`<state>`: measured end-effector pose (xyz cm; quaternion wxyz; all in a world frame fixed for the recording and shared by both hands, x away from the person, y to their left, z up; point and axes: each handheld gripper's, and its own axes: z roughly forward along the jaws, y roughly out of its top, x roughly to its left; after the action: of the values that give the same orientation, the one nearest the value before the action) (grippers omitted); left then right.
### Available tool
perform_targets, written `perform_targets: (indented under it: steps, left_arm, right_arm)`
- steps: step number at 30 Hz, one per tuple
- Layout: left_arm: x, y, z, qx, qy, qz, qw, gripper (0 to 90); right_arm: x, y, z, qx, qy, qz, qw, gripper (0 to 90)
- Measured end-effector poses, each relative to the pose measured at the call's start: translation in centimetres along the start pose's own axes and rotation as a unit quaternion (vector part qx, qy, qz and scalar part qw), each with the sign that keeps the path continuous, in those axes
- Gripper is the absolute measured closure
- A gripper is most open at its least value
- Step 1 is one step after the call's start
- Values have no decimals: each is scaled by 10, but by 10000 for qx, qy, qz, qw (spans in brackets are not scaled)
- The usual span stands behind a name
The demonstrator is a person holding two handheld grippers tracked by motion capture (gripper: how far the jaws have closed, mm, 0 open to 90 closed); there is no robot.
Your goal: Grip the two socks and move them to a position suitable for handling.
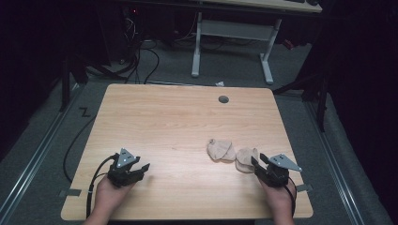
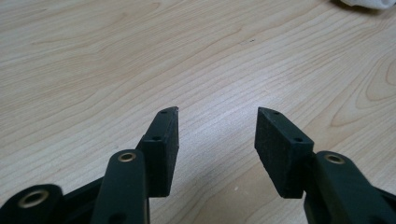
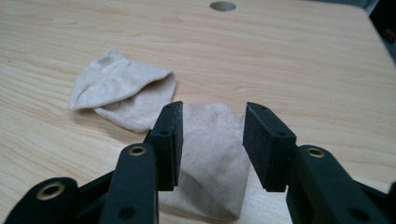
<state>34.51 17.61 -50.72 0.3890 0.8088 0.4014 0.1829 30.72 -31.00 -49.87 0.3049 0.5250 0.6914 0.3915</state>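
Two beige socks lie on the wooden table (image 1: 178, 122) toward its front right. The farther sock (image 1: 220, 150) (image 3: 122, 91) is crumpled; the nearer sock (image 1: 245, 158) (image 3: 210, 158) lies just ahead of my right gripper (image 1: 257, 162) (image 3: 212, 112). That gripper stands open, its jaws wide apart, with the nearer sock below and beyond them, untouched by the pads. My left gripper (image 1: 142, 165) (image 2: 217, 112) rests near the front left of the table, open, with bare wood between its jaws. A white bit of sock (image 2: 366, 3) shows at the top right of the left gripper view.
A round cable hole (image 1: 223, 99) (image 3: 222, 6) sits near the table's far edge. Behind the table stand a white desk frame (image 1: 232, 33) and dark cables (image 1: 141, 61) on the grey floor. A black cable (image 1: 94, 183) trails from the left gripper.
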Motion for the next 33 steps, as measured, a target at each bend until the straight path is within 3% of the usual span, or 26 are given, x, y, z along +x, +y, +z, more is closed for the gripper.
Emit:
perform_targets:
  steps: [5, 14, 24, 29, 33]
  left_arm:
    - [3, -1, -1, -15, -5, -104, 9999, 501]
    - [-2, 0, 3, 40, -15, 35, 10000, 499]
    - [5, -5, -4, -27, 48, -130, 9999, 502]
    - [3, -7, -3, 25, 61, -77, 9999, 501]
    - [1, -8, -3, 57, 64, -32, 10000, 501]
  right_arm:
    - [2, 1, 0, -8, 95, -2, 10000, 604]
    - [3, 1, 0, 43, 188, -45, 9998, 618]
    - [7, 6, 9, 93, 254, -160, 9995, 685]
    - [4, 9, 11, 180, 151, -229, 9995, 810]
    - [1, 9, 18, 402, 52, -383, 9984, 894]
